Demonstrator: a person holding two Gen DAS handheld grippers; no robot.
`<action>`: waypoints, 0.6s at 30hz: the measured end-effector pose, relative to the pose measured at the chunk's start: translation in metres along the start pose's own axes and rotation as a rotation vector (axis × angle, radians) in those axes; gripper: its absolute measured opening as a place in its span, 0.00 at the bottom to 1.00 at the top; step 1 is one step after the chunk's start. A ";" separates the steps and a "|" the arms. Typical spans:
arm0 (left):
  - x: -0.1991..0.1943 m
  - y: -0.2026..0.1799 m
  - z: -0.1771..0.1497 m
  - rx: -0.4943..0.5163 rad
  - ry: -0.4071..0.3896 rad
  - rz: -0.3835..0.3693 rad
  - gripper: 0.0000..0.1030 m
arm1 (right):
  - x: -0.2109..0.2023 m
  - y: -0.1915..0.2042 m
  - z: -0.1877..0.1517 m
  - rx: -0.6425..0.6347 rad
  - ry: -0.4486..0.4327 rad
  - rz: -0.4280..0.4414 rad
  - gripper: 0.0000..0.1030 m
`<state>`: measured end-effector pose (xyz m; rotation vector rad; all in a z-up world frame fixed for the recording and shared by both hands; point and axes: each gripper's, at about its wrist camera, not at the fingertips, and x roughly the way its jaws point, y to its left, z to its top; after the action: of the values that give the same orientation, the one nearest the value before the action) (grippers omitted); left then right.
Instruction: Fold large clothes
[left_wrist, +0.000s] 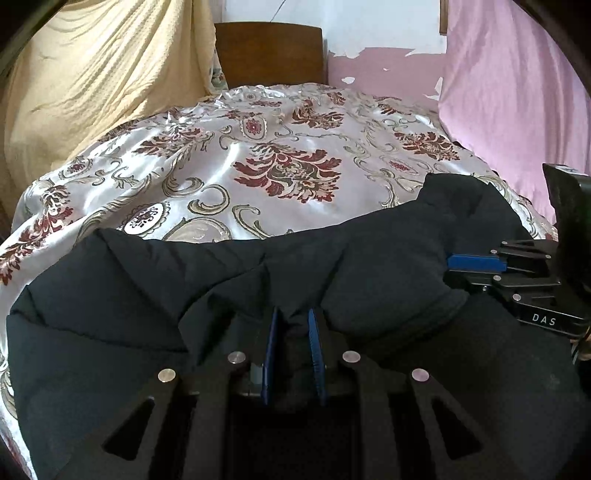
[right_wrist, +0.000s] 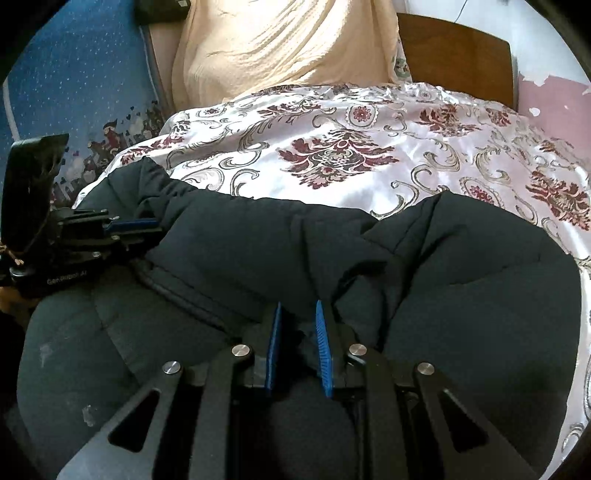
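Observation:
A large black padded jacket (left_wrist: 221, 280) lies bunched across the near end of the bed; it also fills the lower right wrist view (right_wrist: 295, 251). My left gripper (left_wrist: 293, 317) is shut on a fold of the jacket between its blue pads. My right gripper (right_wrist: 298, 314) is shut on another fold of the jacket. The right gripper also shows at the right edge of the left wrist view (left_wrist: 476, 264), pinching the jacket. The left gripper shows at the left of the right wrist view (right_wrist: 136, 225), also on the jacket.
The bed has a shiny white bedspread (left_wrist: 258, 166) with red floral patterns. A wooden headboard (left_wrist: 269, 51) stands at the far end. A cream cloth (left_wrist: 92, 81) hangs left and a pink cloth (left_wrist: 517, 92) hangs right. A blue patterned carpet (right_wrist: 74, 92) lies beside the bed.

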<state>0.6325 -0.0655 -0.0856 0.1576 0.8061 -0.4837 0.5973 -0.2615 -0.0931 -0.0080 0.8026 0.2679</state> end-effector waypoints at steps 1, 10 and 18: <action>-0.003 0.000 -0.001 0.001 -0.015 -0.002 0.17 | -0.001 0.001 -0.001 -0.003 -0.005 -0.005 0.15; -0.029 0.008 -0.012 -0.079 -0.094 -0.074 0.34 | -0.029 0.006 -0.013 -0.003 -0.075 -0.015 0.24; -0.062 -0.022 -0.018 -0.086 -0.063 -0.007 0.90 | -0.054 -0.002 -0.026 0.111 -0.047 0.029 0.47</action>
<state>0.5737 -0.0570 -0.0525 0.0596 0.7641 -0.4579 0.5435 -0.2791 -0.0728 0.1141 0.7706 0.2496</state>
